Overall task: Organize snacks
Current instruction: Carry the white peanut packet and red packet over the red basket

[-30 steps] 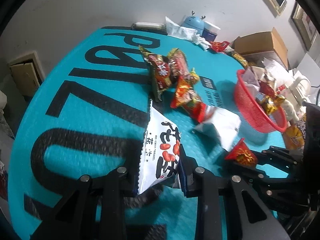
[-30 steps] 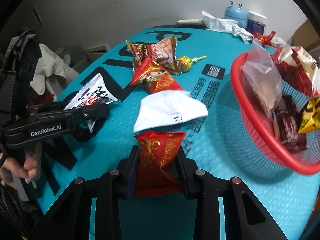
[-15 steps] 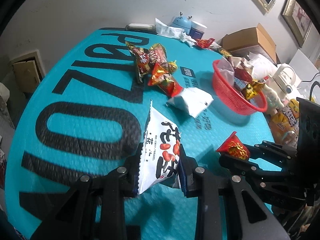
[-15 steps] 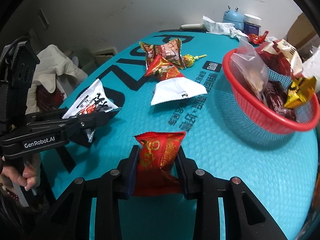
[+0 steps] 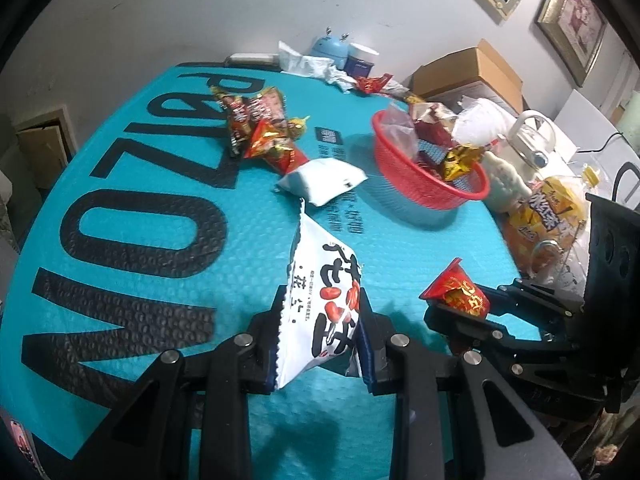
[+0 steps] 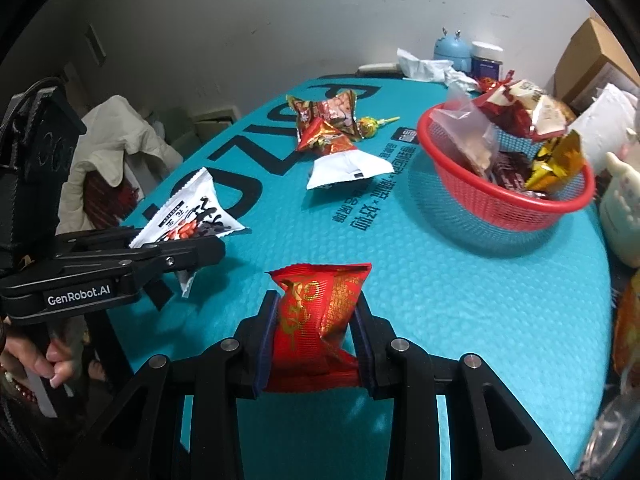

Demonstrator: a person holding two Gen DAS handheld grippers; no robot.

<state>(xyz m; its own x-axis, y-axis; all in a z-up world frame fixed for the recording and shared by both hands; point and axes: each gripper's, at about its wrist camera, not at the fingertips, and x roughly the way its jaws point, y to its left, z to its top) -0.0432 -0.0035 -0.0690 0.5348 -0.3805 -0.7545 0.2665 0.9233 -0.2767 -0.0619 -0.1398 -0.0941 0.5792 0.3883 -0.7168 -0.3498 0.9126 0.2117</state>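
My left gripper (image 5: 320,344) is shut on a white peanut packet (image 5: 320,300) with black characters and red nuts, lifted above the teal table. The same left gripper (image 6: 188,250) and white peanut packet (image 6: 192,220) show at the left of the right wrist view. My right gripper (image 6: 316,340) is shut on a red packet (image 6: 316,320) with gold print; that red packet (image 5: 456,290) and right gripper (image 5: 444,312) appear low right in the left wrist view. A red mesh basket (image 6: 520,208), holding several snacks, stands ahead to the right. Loose on the table lie a white packet (image 6: 348,168) and red packets (image 6: 328,124).
A teal table mat (image 5: 160,184) with large black letters fills both views. At the far edge stand a blue device (image 6: 452,50) and crumpled tissue (image 6: 424,68). A cardboard box (image 5: 468,68), a white figurine (image 6: 624,216) and an orange bag (image 5: 548,216) crowd the right side.
Both grippers have drawn back from the pile and risen a little, each keeping its packet. The basket and loose snacks now look farther away and smaller.
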